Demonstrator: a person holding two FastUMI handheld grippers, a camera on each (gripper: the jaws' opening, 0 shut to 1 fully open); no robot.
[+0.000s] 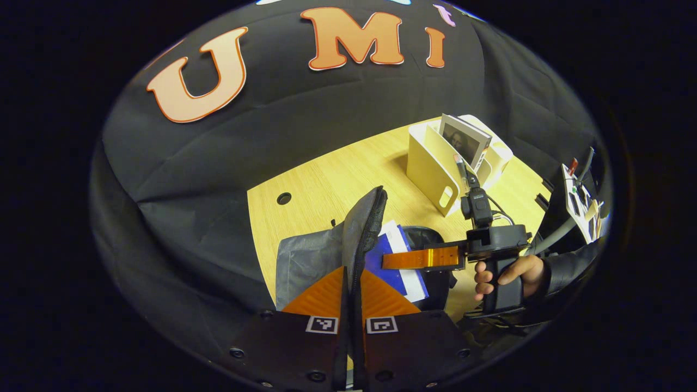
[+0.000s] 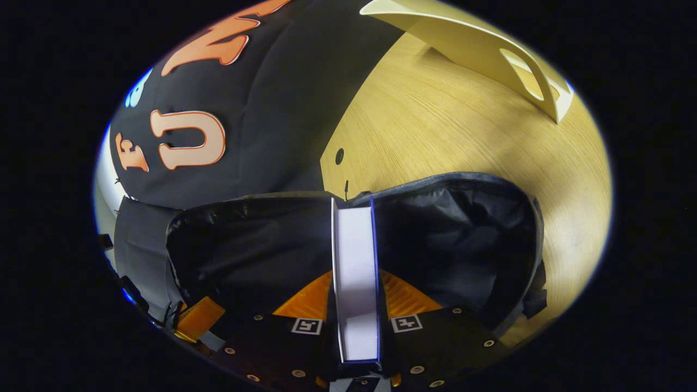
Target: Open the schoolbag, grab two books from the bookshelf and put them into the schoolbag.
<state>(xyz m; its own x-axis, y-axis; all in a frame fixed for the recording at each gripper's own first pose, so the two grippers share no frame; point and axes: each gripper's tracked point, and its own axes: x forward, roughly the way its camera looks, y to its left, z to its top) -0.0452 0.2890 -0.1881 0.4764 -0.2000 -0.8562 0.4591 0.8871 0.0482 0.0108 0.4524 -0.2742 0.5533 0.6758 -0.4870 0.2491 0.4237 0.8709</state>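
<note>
Left gripper (image 1: 351,283) is clamped on the bag's flap (image 1: 364,228), both fingers pinching the dark fabric edge and holding it upright, so the bag (image 1: 305,261) stands open on the wooden table (image 1: 337,174). Right gripper (image 2: 355,305) has its fingers pressed on a blue-covered book (image 2: 355,272), white page edge facing the camera, poised right over the open mouth of the bag (image 2: 457,228) (dark lining all round it). In the left gripper view that same book (image 1: 400,261) sits partly inside the opening, just behind the flap, with the right gripper (image 1: 419,257) reaching in from the side and a hand (image 1: 509,275) wrapped round its handle. Farther back on the table stands the cream shelf (image 1: 435,163), well apart from the bag, with another book (image 1: 465,140) leaning in it.
</note>
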